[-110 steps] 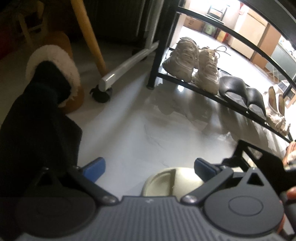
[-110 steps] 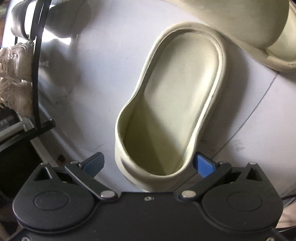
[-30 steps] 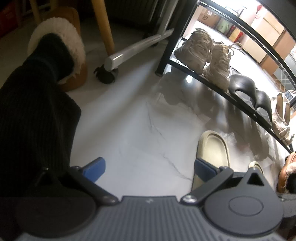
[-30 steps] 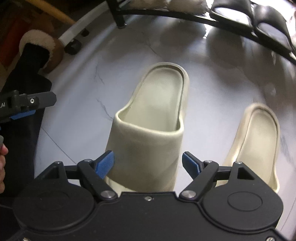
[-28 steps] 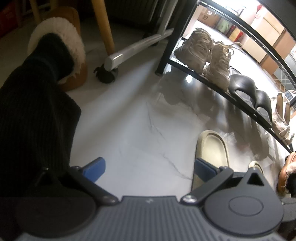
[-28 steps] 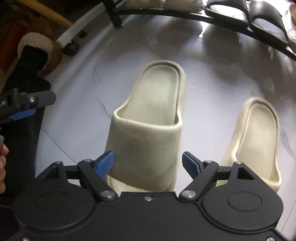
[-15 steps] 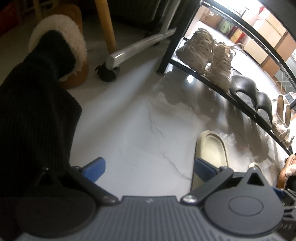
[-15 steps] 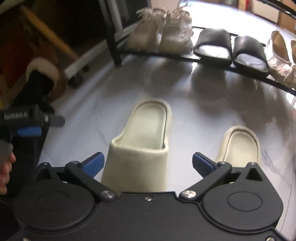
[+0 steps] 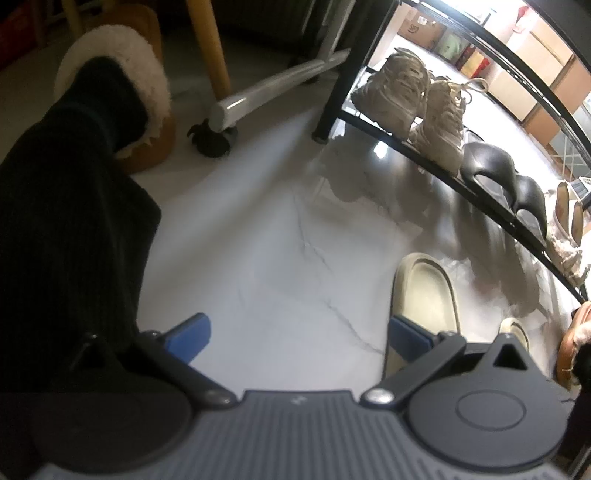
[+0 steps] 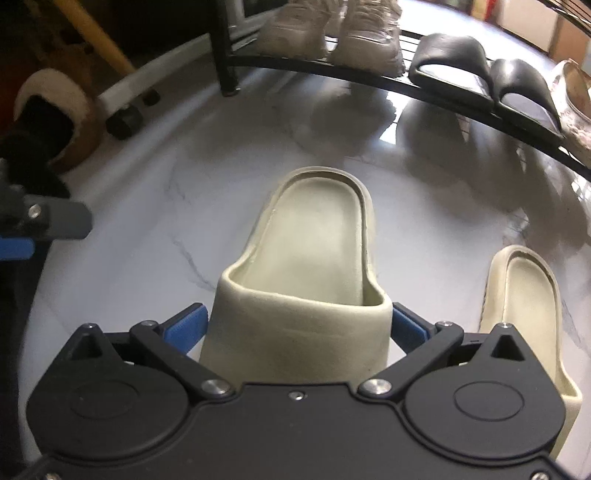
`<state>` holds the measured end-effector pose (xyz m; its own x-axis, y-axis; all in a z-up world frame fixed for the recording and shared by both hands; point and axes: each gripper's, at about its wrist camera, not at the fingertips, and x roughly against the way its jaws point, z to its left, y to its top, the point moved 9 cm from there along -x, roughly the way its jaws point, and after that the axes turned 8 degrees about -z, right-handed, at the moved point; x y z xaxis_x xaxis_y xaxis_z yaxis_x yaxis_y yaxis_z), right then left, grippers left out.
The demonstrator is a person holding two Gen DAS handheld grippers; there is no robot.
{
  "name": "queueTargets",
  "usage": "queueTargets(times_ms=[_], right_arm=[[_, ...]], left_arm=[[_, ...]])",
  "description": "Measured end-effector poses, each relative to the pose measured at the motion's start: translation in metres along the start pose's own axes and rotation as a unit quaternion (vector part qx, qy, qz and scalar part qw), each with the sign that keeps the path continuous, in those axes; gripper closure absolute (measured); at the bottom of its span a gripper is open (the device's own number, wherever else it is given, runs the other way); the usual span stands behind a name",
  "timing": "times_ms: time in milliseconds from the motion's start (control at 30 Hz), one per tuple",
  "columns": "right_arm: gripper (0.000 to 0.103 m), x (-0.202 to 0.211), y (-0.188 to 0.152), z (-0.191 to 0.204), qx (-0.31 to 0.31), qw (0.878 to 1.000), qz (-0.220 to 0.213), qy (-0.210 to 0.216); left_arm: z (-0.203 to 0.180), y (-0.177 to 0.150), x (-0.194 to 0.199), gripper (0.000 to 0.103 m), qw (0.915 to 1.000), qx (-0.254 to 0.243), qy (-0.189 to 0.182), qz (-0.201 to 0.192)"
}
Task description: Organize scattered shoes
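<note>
Two cream slide sandals lie on the pale marble floor. In the right wrist view the nearer slide [image 10: 310,266] sits between the blue pads of my right gripper [image 10: 297,328], which is open around its strap end without clamping it. The second slide [image 10: 524,306] lies to its right. In the left wrist view the first slide [image 9: 424,291] lies by the right finger of my left gripper [image 9: 297,334], which is open and empty over bare floor. The second slide's tip [image 9: 513,326] peeks beyond.
A black shoe rack [image 10: 443,92] holds beige sneakers [image 10: 332,33], black slides [image 10: 480,70] and pale sandals [image 9: 565,229]. A person's black-trousered leg in a fleece-lined boot [image 9: 122,96] stands left. A wheeled metal base [image 9: 266,96] and wooden leg [image 9: 207,44] lie beyond.
My right gripper let go of the cream slide, opened wider and drew back a little, then came close over the strap again. The left gripper barely moved.
</note>
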<state>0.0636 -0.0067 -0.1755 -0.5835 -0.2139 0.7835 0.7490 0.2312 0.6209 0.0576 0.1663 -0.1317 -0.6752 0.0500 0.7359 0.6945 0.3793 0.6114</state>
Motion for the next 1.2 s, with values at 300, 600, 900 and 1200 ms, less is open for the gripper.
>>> queueTargets(times_ms=[300,600,900,1200], right_arm=[[0.002,0.009,-0.007,-0.022,-0.060,0.997,-0.004,-0.038],[0.003,0.018,-0.018,-0.055,-0.100,0.992,0.010,-0.071],[0.000,0.016,-0.016,-0.060,-0.134,0.989,0.021,-0.059],[0.000,0.055,0.004,-0.084,-0.234,0.972,-0.017,0.003]], left_arm=[[-0.001,0.000,-0.001,0.001,1.0000,0.000,-0.002,0.001],[-0.001,-0.002,-0.001,0.001,1.0000,0.001,0.000,0.003],[-0.002,-0.004,-0.002,0.001,1.0000,-0.002,0.003,0.006],[-0.001,-0.004,-0.003,0.001,1.0000,0.000,0.003,0.008]])
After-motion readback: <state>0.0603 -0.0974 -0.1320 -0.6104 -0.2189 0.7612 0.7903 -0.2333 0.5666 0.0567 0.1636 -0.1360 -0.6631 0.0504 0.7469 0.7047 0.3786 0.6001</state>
